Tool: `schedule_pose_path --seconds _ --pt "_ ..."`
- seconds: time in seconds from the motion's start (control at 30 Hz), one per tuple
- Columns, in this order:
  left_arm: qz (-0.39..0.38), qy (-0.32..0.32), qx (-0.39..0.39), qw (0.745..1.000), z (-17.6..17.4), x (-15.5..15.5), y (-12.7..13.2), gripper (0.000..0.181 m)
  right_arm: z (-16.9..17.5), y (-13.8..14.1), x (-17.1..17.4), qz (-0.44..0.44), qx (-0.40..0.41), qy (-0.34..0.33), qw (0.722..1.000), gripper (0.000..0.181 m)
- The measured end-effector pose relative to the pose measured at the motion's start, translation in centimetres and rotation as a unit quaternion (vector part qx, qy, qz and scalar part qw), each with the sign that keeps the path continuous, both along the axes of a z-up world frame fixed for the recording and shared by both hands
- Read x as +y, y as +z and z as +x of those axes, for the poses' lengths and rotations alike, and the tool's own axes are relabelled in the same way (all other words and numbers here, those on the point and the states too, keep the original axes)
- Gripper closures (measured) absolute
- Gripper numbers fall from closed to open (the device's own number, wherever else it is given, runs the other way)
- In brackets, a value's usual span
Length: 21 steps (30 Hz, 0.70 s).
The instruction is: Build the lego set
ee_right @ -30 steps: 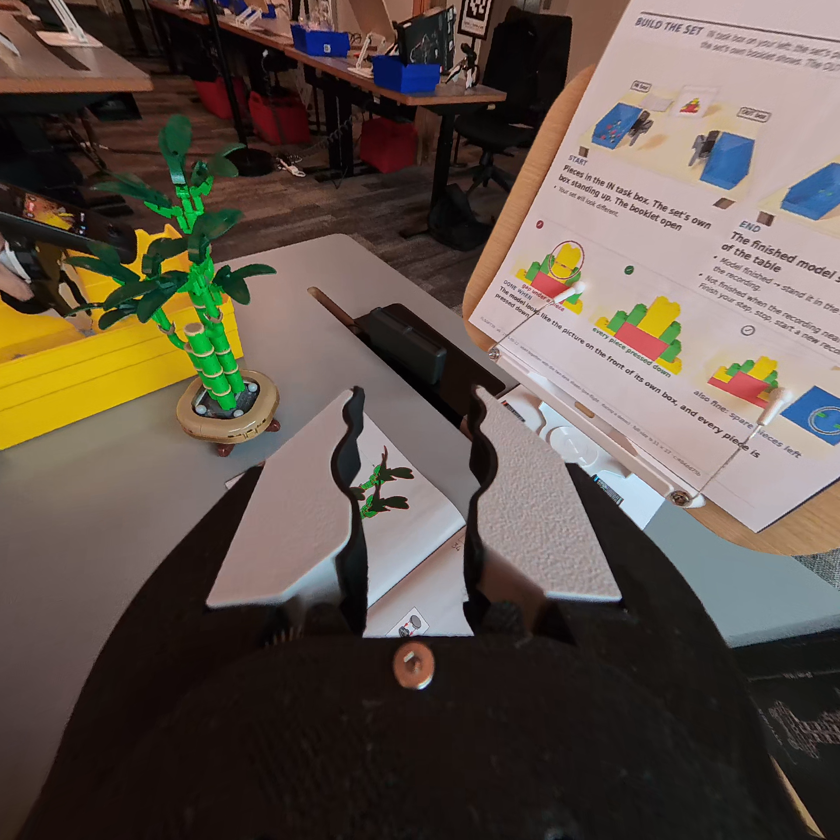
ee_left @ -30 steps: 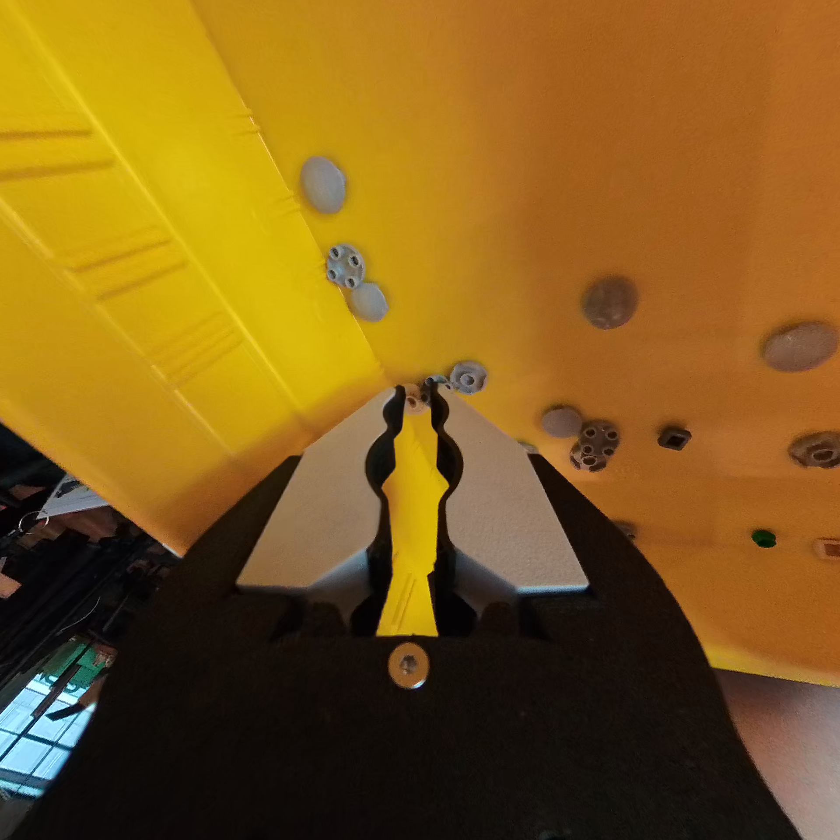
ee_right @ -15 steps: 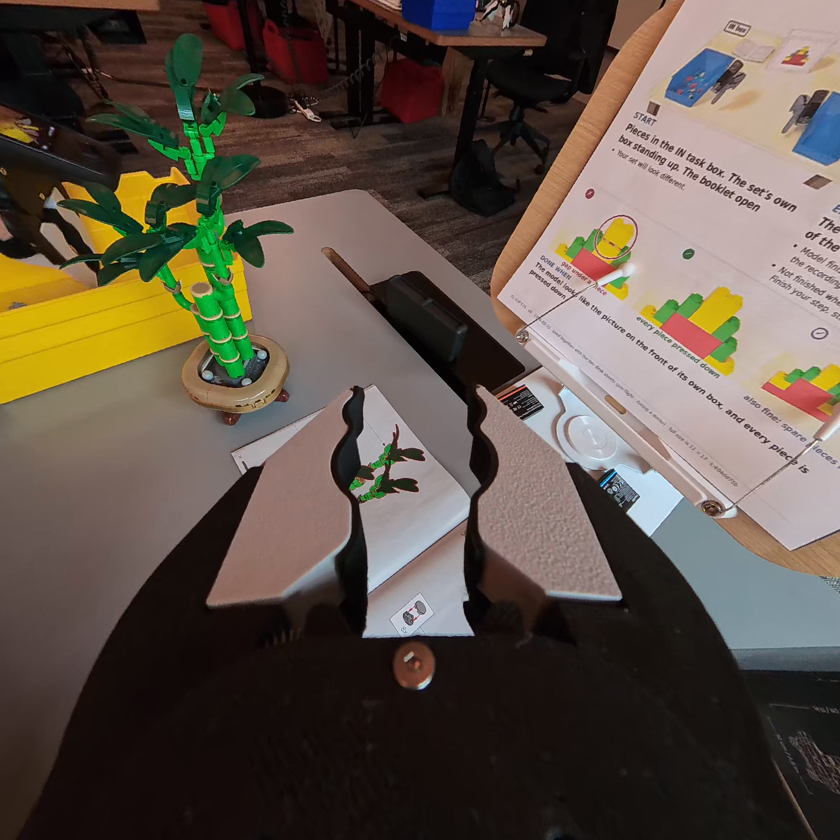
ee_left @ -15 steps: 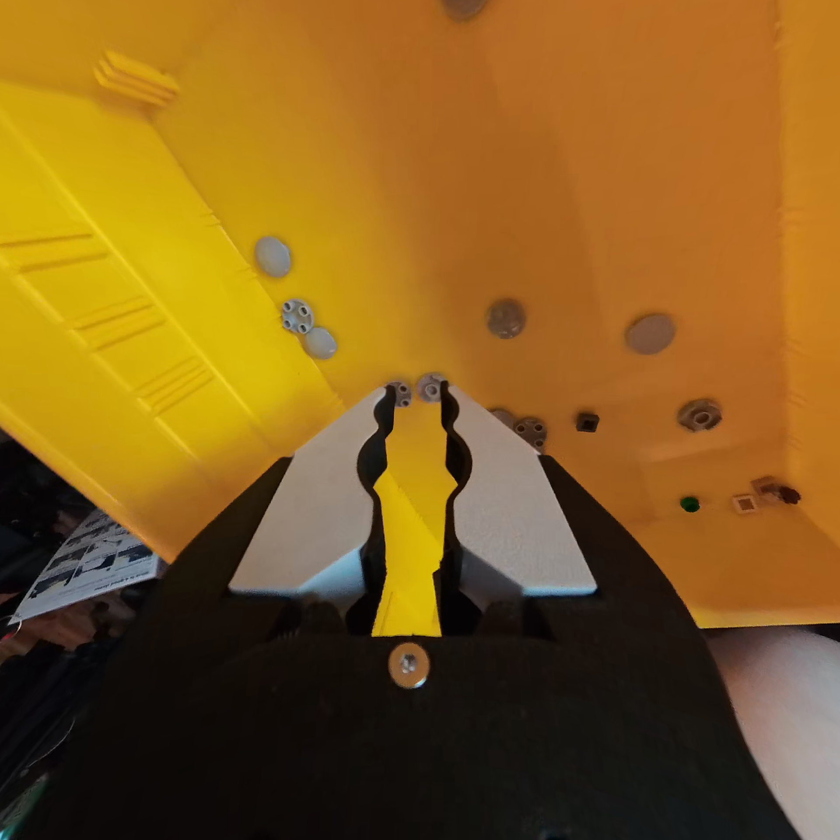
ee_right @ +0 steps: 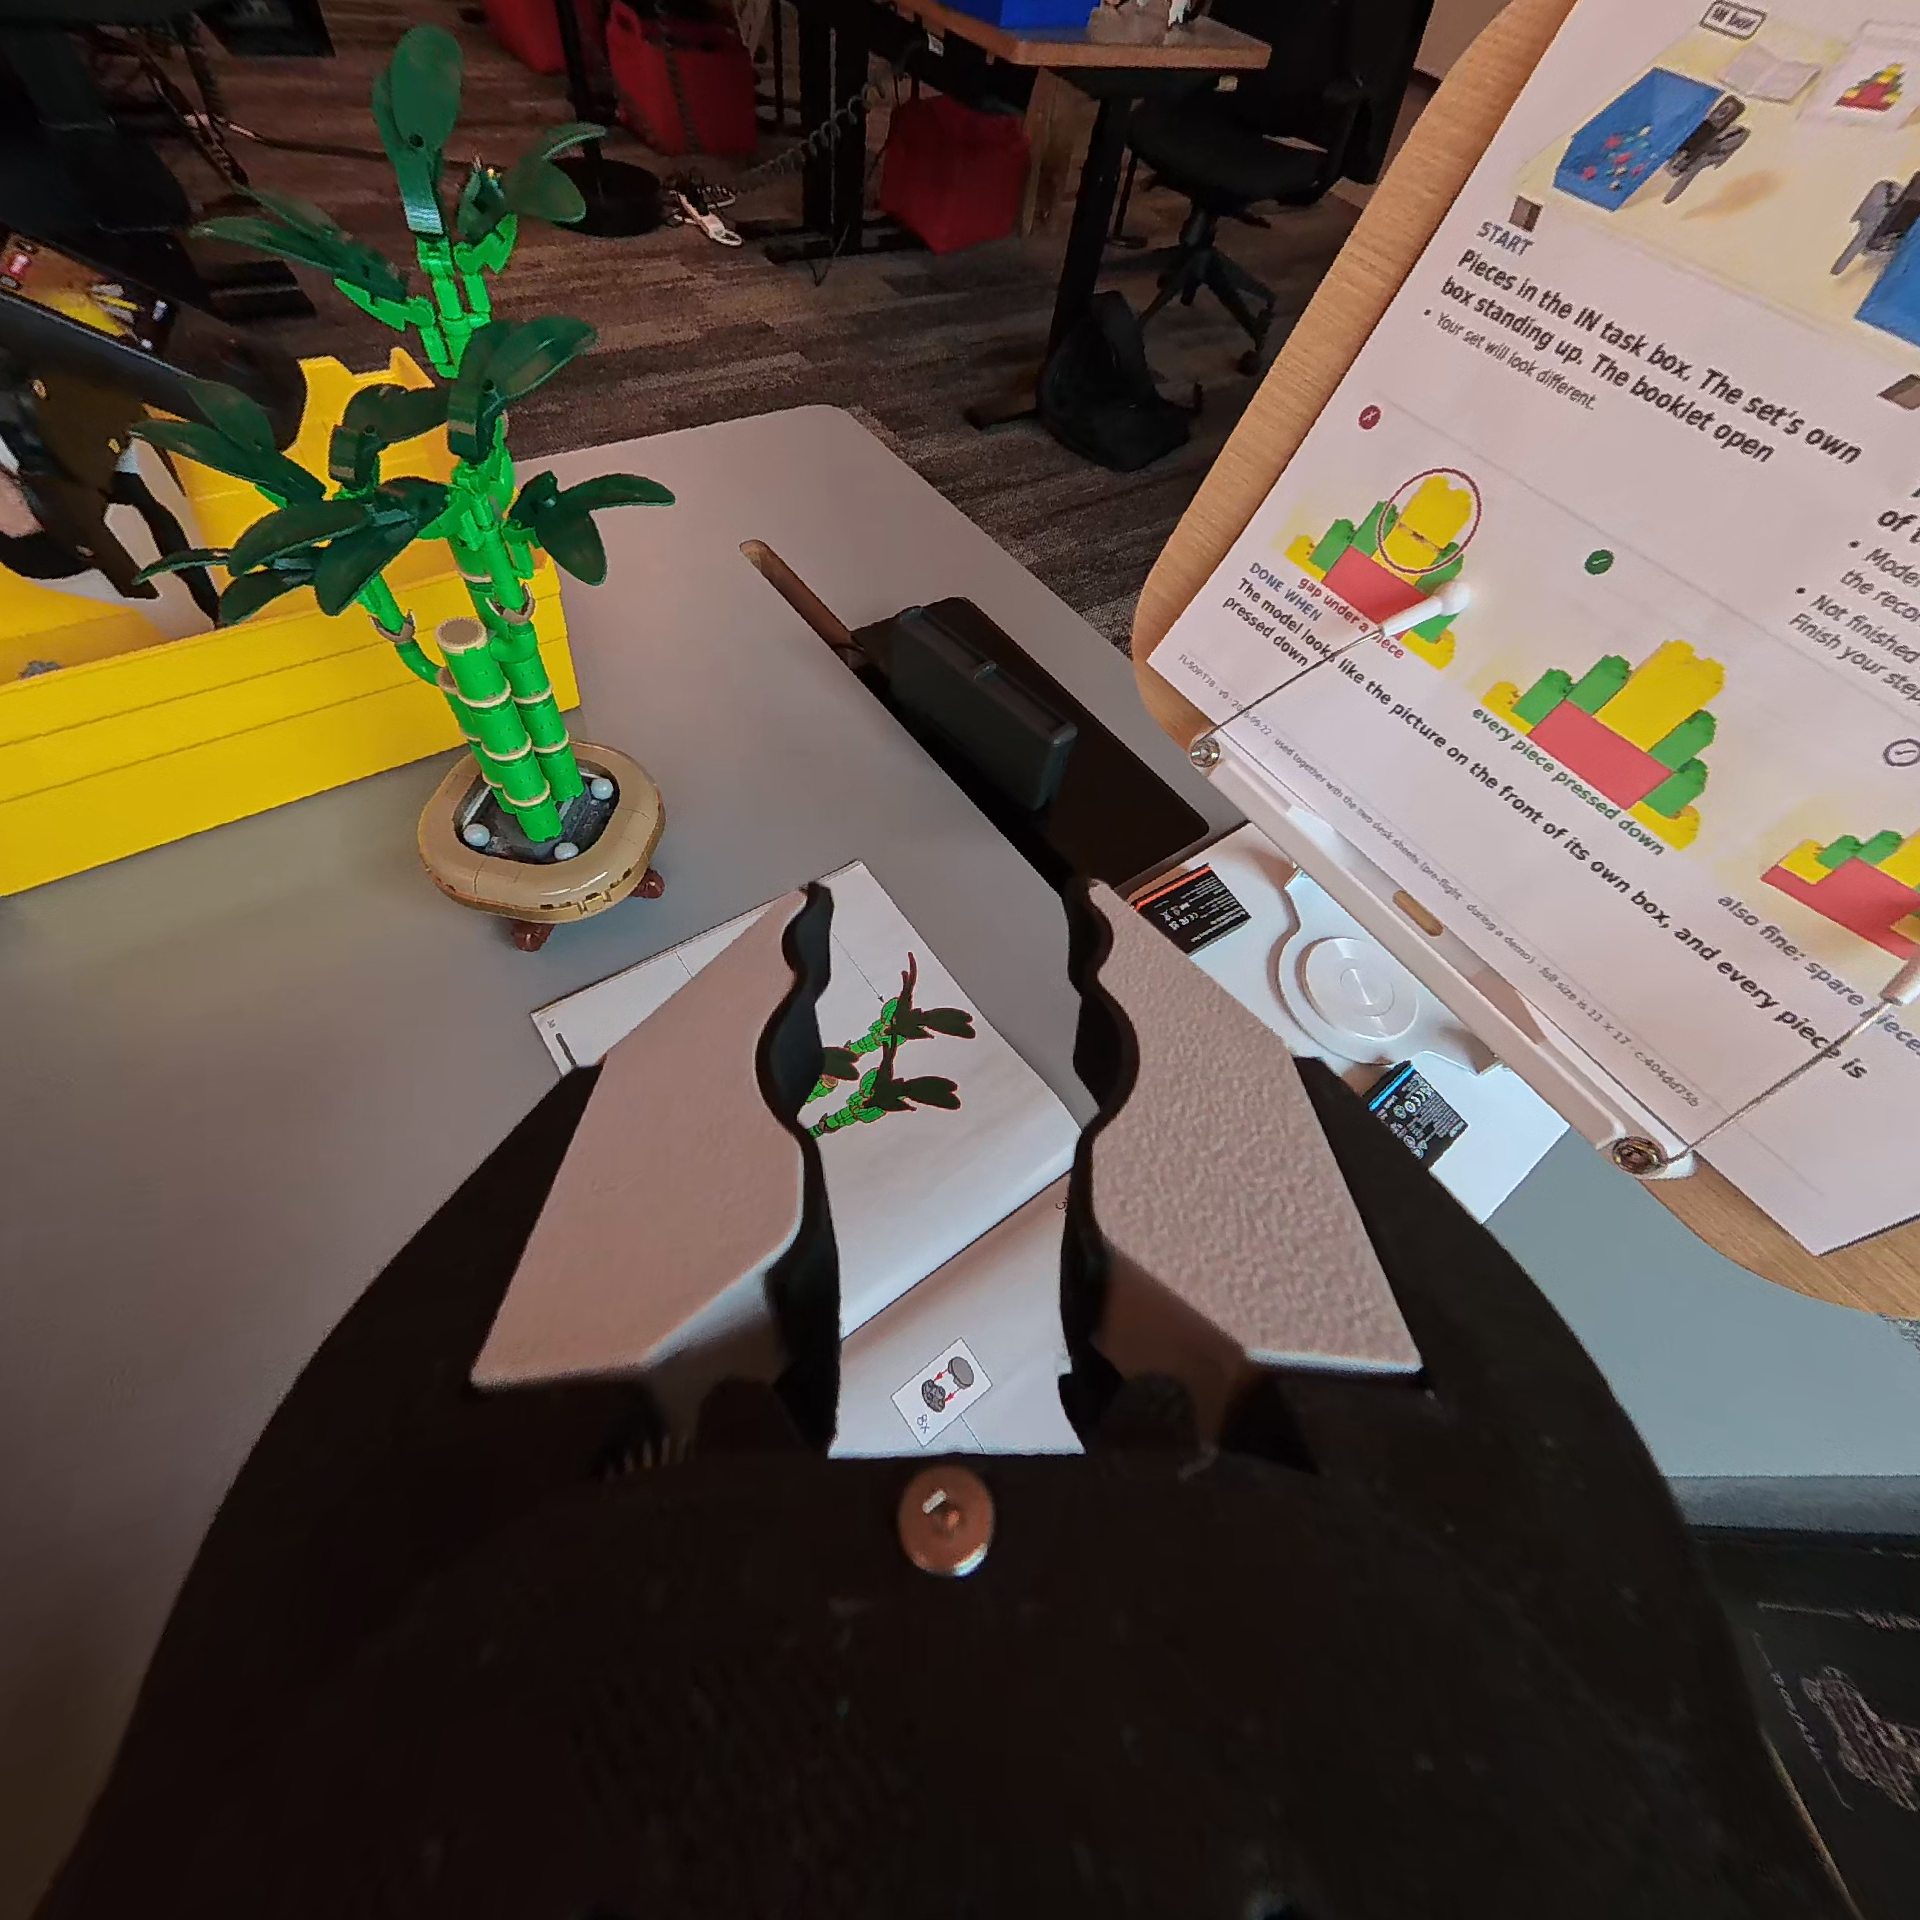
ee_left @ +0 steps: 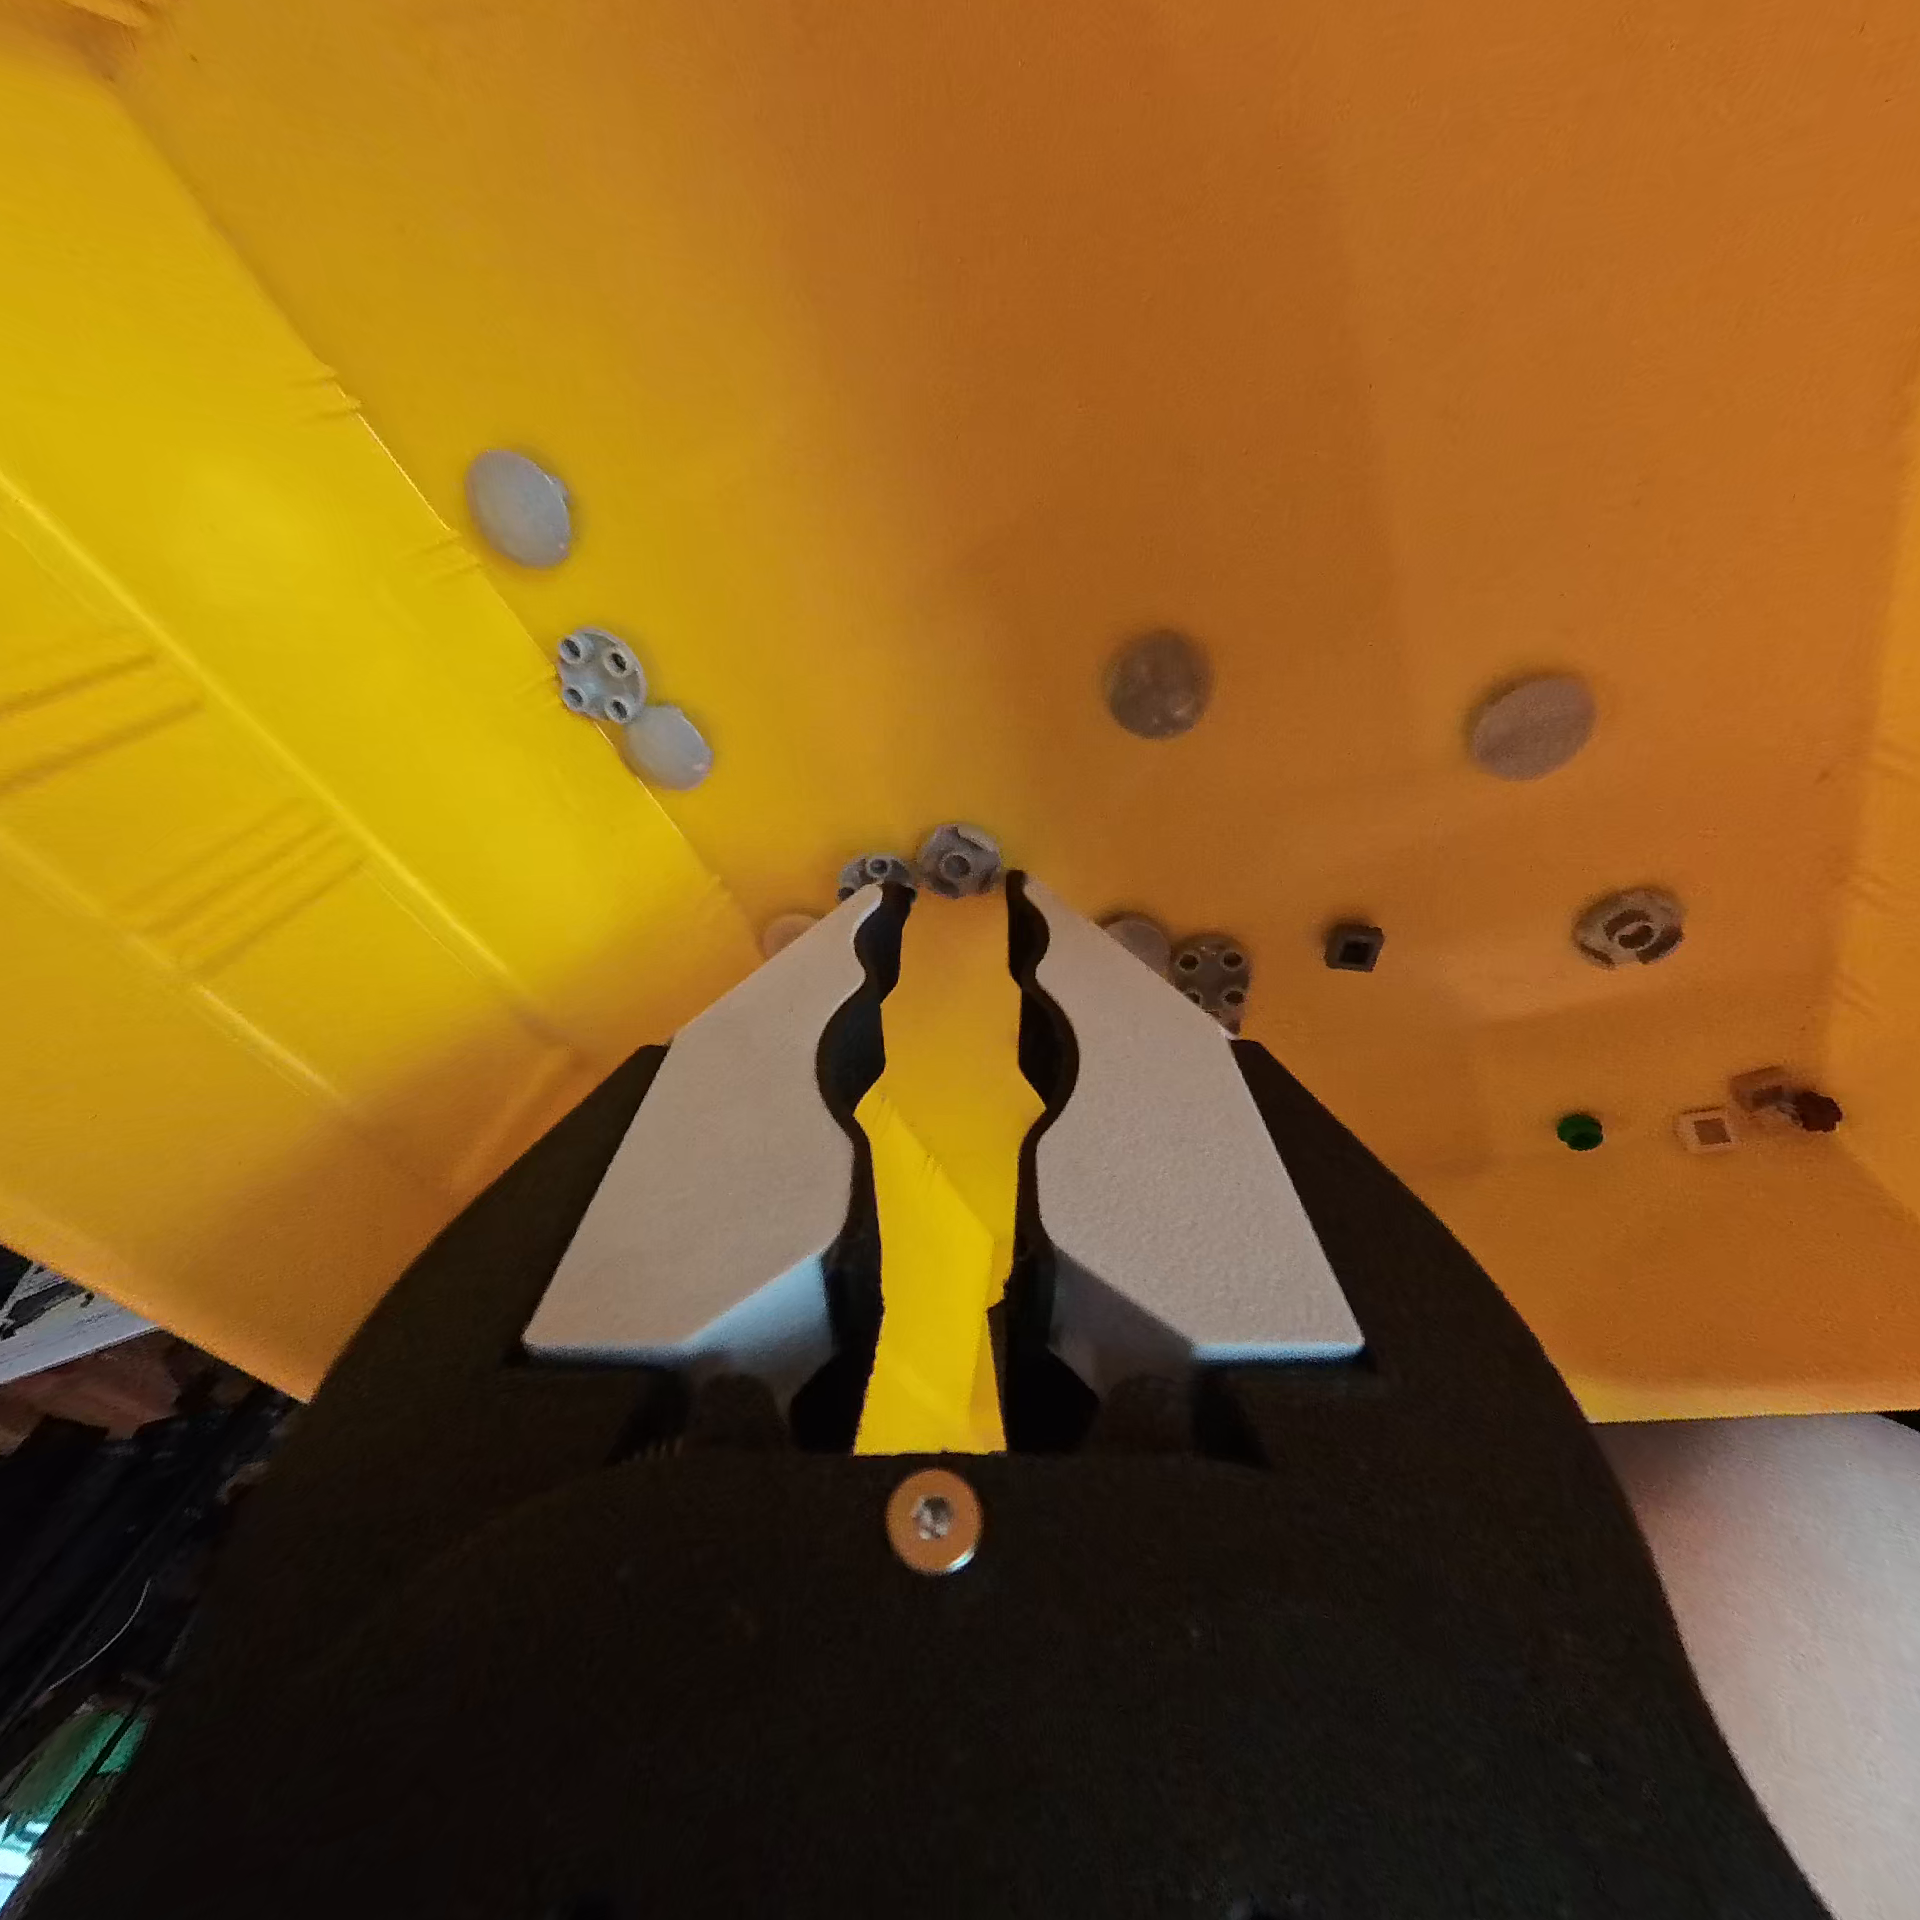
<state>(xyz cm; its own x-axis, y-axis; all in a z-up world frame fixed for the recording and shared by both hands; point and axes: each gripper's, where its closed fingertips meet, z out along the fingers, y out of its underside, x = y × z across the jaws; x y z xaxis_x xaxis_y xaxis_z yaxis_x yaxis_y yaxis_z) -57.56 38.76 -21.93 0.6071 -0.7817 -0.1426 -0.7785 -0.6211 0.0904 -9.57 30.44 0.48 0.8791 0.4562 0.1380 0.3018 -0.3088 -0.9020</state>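
**Left gripper inside bin; right gripper above booklet**

The yellow bin (ee_left: 1039,364) fills the left wrist view. The bamboo model (ee_right: 488,582) stands upright on the grey table (ee_right: 208,1039) at 10 o'clock of the right gripper (ee_right: 945,904), whose fingers are spread and empty above the open booklet (ee_right: 935,1122). The left gripper (ee_left: 951,894) has fingers slightly apart; a grey round piece (ee_left: 958,858) sits at 12 o'clock just beyond its tips. Other small pieces lie scattered from 10 to 3 o'clock.
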Motion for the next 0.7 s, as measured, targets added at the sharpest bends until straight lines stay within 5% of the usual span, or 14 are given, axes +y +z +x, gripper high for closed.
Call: schedule_pose_path --seconds 0.4,0.7 --pt "0.01 0.005 0.0 1.0 -0.4 0.6 0.1 0.181 -0.1 -0.2 0.0 -0.005 -0.005 0.003 1.0 0.136" --pt "0.041 -0.004 -0.036 0.998 1.0 1.7 0.8 0.154 -0.1 -0.3 0.1 -0.007 -0.006 0.004 1.0 0.135"
